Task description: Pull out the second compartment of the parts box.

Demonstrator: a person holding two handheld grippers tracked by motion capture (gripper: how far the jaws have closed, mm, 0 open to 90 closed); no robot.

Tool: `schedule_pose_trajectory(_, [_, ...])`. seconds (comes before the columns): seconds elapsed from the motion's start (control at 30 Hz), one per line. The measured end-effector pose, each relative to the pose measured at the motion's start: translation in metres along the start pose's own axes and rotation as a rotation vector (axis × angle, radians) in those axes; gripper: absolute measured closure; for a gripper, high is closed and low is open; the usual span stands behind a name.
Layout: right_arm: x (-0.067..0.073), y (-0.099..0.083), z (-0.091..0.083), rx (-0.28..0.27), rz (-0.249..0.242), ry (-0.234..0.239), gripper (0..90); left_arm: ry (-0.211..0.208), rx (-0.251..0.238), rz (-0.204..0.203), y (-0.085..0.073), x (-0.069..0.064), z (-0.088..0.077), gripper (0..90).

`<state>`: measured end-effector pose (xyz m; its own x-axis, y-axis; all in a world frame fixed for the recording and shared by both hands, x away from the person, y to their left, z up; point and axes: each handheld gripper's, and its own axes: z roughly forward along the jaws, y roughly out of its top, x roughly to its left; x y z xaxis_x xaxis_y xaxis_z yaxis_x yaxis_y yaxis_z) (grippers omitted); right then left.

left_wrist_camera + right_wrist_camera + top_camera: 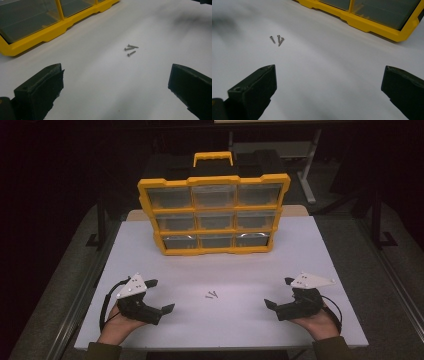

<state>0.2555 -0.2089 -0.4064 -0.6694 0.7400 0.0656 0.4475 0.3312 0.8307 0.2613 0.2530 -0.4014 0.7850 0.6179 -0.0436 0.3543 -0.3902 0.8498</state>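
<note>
Left hand-held gripper [159, 296] and right hand-held gripper [278, 293] both wide open, empty; screws [212, 295] lie midway between them, roughly equidistant, on tabletop [300, 250].

Dark room, white table [310, 250], grey floor [395, 285], metal frame legs [307, 175]
</note>
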Motion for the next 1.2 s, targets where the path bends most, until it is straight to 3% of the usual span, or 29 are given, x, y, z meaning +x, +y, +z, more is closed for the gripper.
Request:
schedule_pose_trajectory(0.23, [-0.004,-0.001,0.001,-0.003,0.018,0.009,0.0,0.006,0.010,-0.001,0.000,0.002,0.003,0.0])
schedule_pose_trajectory(0.43, [-0.008,-0.004,0.004,-0.002,0.022,0.011,0.0,0.022,-0.014,-0.011,0.006,0.004,0.003,0.0])
schedule_pose_trajectory(0.77, [-0.008,-0.003,0.002,-0.014,0.022,-0.002,0.0,-0.008,-0.019,0.000,0.013,0.004,0.014,0.0])
schedule_pose_trajectory(1.2, [-0.006,-0.003,0.003,-0.025,0.018,0.002,0.0,-0.005,-0.031,0.012,0.022,0.009,0.023,0.0])
